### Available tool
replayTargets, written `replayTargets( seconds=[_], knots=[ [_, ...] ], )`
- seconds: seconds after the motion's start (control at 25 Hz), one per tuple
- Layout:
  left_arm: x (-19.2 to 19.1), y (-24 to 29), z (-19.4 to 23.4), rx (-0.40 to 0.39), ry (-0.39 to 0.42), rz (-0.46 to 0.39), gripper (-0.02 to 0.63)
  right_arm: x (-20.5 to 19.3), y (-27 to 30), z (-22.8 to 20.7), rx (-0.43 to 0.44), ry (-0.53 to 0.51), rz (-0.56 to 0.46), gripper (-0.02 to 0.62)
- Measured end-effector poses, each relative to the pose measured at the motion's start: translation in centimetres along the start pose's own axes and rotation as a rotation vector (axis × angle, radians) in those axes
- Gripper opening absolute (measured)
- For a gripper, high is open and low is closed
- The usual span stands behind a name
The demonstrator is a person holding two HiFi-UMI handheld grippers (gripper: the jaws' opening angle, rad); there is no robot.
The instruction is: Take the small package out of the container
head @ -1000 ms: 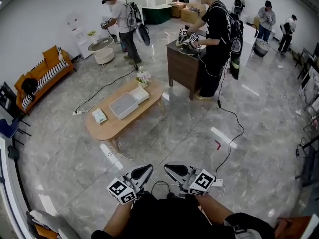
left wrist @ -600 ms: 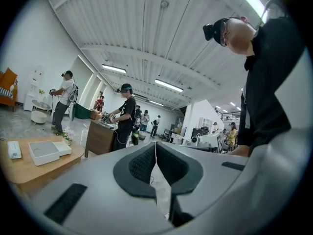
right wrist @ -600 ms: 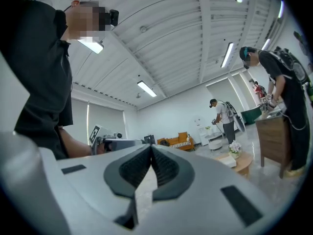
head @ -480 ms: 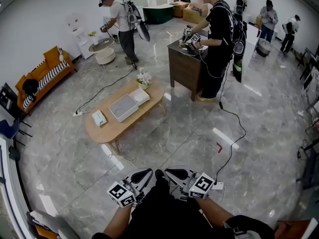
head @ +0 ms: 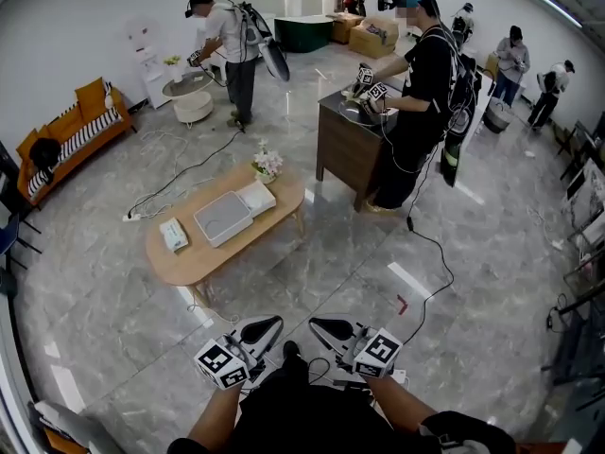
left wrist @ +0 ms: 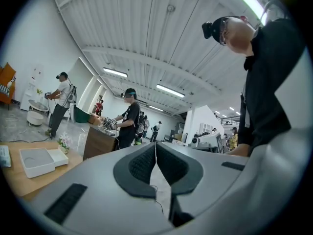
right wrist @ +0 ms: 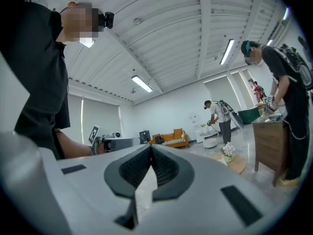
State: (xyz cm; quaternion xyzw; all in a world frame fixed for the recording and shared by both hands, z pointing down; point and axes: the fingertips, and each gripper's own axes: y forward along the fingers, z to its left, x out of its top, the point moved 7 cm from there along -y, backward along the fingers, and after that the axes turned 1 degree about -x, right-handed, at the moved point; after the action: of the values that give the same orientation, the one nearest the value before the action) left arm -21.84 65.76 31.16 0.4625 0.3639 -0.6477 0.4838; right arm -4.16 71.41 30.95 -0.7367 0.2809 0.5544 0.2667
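Head view: we stand well apart from the low wooden surface [head: 194, 258], w/ the left gripper [head: 267, 326] and right gripper [head: 319, 326] held close to our body and aimed toward it. On it sits the container [head: 223, 219], just beside a flat white box [head: 257, 197], w/ a flower pot [head: 267, 163] beyond. We can't see inside the container from here, so the small package isn't confirmed in it. A little pack [head: 173, 235] lies on the surface near the container, outside it, and may or may not be the one meant. We judge anything that small prob. light and thin-walled, easy to crush or slide. We'd pinch it gently across its narrow sides from above, steadying the container's rim if it shifts. The pack looks white w/ green print, flat and oblong; the container is a shallow square white tray w/ a grey inner panel. Left gripper view: fingers [left wrist: 142, 163] pressed together, nothing btw them; the container [left wrist: 36, 161] shows at far left, low-walled, w/ a faint round recess. Right gripper view: fingers [right wrist: 134, 169] likewise closed and empty.
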Motion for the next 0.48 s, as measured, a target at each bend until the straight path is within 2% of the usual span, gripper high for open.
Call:
replayTargets(
  seconds=[0.32,0.48],
  knots=[
    [4.2,3.2,8.1,0.013,0.005,-0.043,0.018,3.1,5.3,-6.4,0.008,-0.031,0.039,0.012],
    [5.3,5.3,12.0,-0.013,0.012,-0.033,0.018,4.5,7.4,-10.0,-0.028,-0.045,0.051,0.012]
  ],
)
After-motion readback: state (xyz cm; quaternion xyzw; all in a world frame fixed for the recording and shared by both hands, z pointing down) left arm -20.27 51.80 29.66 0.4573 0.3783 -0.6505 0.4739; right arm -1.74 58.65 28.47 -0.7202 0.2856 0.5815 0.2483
